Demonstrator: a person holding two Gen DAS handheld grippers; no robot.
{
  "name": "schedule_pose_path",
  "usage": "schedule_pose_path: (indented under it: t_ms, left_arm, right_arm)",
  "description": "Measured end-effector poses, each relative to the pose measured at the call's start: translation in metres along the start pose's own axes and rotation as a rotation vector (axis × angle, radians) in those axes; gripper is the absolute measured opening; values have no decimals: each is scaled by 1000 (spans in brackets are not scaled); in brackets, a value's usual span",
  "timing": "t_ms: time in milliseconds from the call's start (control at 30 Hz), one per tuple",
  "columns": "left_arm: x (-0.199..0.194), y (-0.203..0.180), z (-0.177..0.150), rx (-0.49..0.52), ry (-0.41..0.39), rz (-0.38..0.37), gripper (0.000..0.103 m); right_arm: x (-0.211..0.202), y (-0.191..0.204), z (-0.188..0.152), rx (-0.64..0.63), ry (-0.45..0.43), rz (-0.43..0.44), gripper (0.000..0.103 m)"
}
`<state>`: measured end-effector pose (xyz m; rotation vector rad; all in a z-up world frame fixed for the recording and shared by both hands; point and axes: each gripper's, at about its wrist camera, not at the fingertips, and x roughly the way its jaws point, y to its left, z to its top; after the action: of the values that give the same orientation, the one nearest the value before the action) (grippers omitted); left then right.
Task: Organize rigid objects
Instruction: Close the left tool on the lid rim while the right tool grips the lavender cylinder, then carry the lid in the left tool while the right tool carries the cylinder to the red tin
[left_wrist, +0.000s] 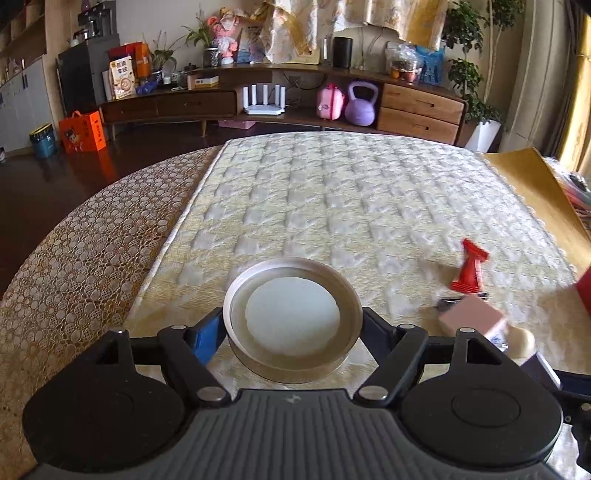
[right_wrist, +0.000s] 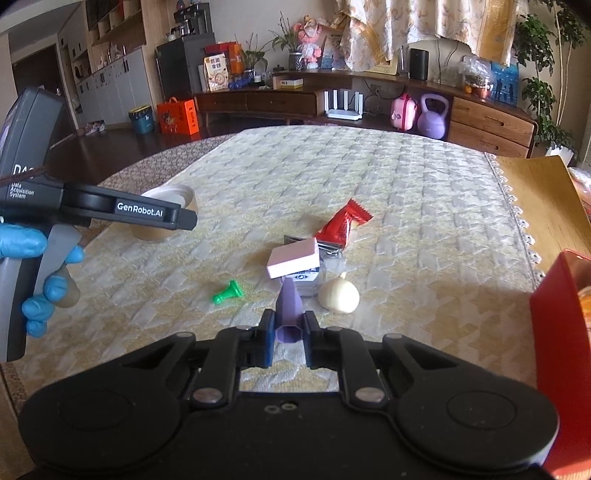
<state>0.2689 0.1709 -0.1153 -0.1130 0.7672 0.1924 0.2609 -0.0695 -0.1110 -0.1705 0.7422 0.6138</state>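
Daylight enters from the right, past the curtains (left_wrist: 388, 14), and washes the quilted cloth (left_wrist: 332, 192) pale and bright. Soft shadows fall leftward from the small things. The red packet (left_wrist: 469, 266) is smeared by motion blur. The fisheye bends the sideboard (right_wrist: 369, 92) and darkens the corners.

A cream quilted cloth (right_wrist: 369, 177) covers the table. On it lie a green plastic cone (right_wrist: 228, 292) near left, a white garlic bulb (right_wrist: 340, 295) right, and a red wrapper (right_wrist: 341, 223) farther back.
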Motion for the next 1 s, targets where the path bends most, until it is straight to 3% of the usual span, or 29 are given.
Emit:
schedule_pose_path:
  t_ms: [500,1000]
  left_arm:
    - [-70,-64,5,71,-23,-97,78]
    - [-116,-166,-8,205,-36,-237,78]
  right_arm:
    - [-73,-35,-7,85,-77,-31,14]
    - [-134,-86,-31,154,-136,-116,14]
